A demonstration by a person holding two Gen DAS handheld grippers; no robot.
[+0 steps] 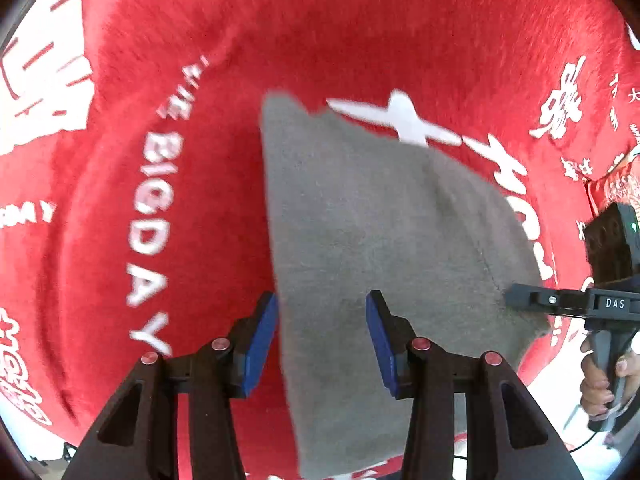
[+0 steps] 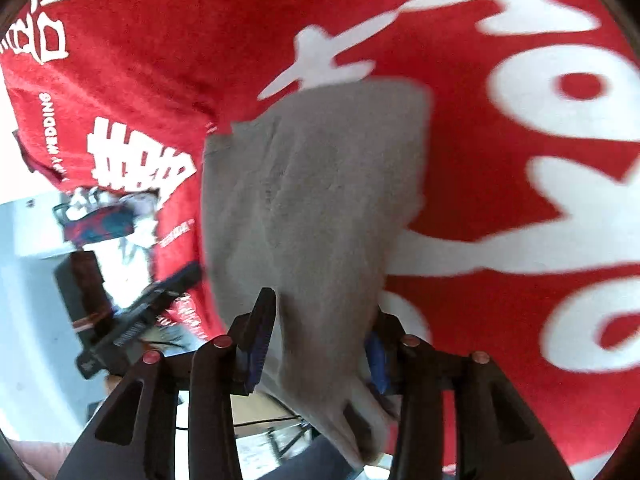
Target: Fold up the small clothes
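A small grey cloth (image 1: 384, 240) lies folded on a red plush blanket with white lettering (image 1: 168, 208). My left gripper (image 1: 322, 340) is open, its blue pads on either side of the cloth's near left part, above it. The right gripper (image 1: 520, 300) shows at the cloth's right edge in the left wrist view. In the right wrist view the grey cloth (image 2: 316, 208) runs between the fingers of my right gripper (image 2: 320, 340), which stands open; the cloth drapes over the right blue pad (image 2: 376, 356). The left gripper (image 2: 160, 296) shows at the left.
The red blanket (image 2: 500, 200) covers the whole work surface. Its edge and a white floor (image 2: 32, 300) lie at the left in the right wrist view, with a dark basket of items (image 2: 100, 224). A hand (image 1: 604, 384) holds the right gripper's handle.
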